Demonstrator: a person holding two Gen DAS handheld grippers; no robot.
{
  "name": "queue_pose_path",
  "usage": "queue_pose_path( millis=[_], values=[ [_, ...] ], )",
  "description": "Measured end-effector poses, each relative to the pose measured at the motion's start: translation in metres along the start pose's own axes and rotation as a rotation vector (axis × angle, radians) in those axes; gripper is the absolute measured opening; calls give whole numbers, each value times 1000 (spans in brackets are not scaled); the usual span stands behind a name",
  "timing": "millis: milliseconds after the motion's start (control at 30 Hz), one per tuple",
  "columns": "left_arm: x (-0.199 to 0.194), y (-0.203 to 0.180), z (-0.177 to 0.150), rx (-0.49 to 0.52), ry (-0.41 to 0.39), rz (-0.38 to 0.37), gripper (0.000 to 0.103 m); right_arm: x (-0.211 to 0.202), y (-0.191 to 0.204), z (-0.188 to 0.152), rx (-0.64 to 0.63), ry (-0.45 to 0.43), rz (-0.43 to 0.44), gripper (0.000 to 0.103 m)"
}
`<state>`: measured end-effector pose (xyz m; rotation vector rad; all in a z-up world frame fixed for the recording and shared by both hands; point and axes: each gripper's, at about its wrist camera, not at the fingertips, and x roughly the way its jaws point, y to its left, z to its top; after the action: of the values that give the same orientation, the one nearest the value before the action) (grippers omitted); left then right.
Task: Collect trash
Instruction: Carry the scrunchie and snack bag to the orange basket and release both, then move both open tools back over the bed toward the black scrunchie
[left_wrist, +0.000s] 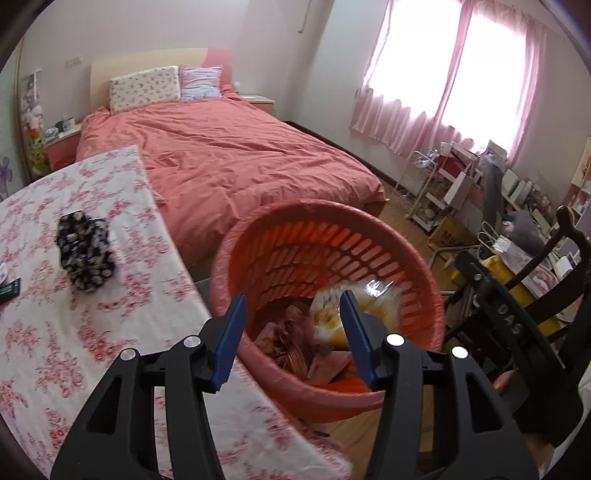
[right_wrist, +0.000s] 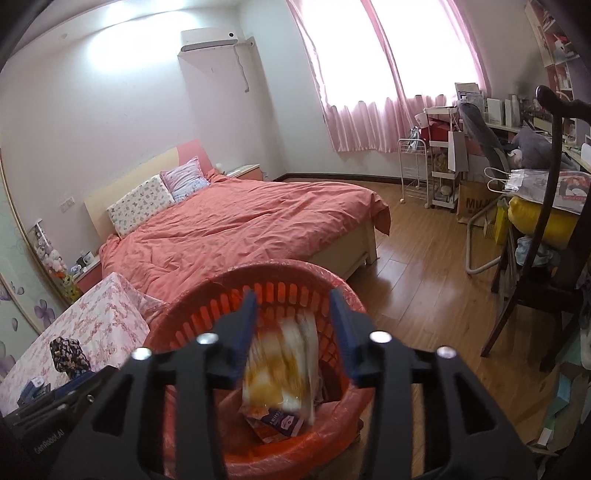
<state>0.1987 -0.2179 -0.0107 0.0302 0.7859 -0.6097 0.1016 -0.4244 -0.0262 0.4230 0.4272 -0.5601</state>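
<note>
Looking along both tools, we see one red slotted basket (left_wrist: 388, 236) at lower centre of each frame, lined with thin pink plastic. The left tool (left_wrist: 293, 314) stands released, its two blue fingers (left_wrist: 231, 339) spread above the basket with nothing between them. The right tool (right_wrist: 291, 314) is likewise released, two fingers apart. One yellow-and-white wrapper (right_wrist: 280, 373), blurred, lies between them inside the basket; the left view shows it (left_wrist: 332, 314) beside pink scraps (left_wrist: 291, 343) at the bottom. At left, one floral-covered counter (left_wrist: 44, 332) carries one dark flowered pouch (left_wrist: 85, 254). One bed (left_wrist: 221, 162) with two pillows fills the upper centre.
</note>
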Motion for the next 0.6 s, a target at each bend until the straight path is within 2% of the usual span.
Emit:
queue_pose_path(
  millis=[100,200,400,600],
  values=[
    [-8,9,-3,-4,-6,29,61,-3,3,-4,-26,2,-7,62],
    [-23,21,-8,-6,-28,86,67,-7,9,-7,-53,7,-9,66],
    [-45,56,-18,-18,-37,184,79,-16,29,-11,-106,28,29,67],
    [-68,104,-32,-84,-33,275,86,-26,66,-21,-169,55,89,67]
  ],
)
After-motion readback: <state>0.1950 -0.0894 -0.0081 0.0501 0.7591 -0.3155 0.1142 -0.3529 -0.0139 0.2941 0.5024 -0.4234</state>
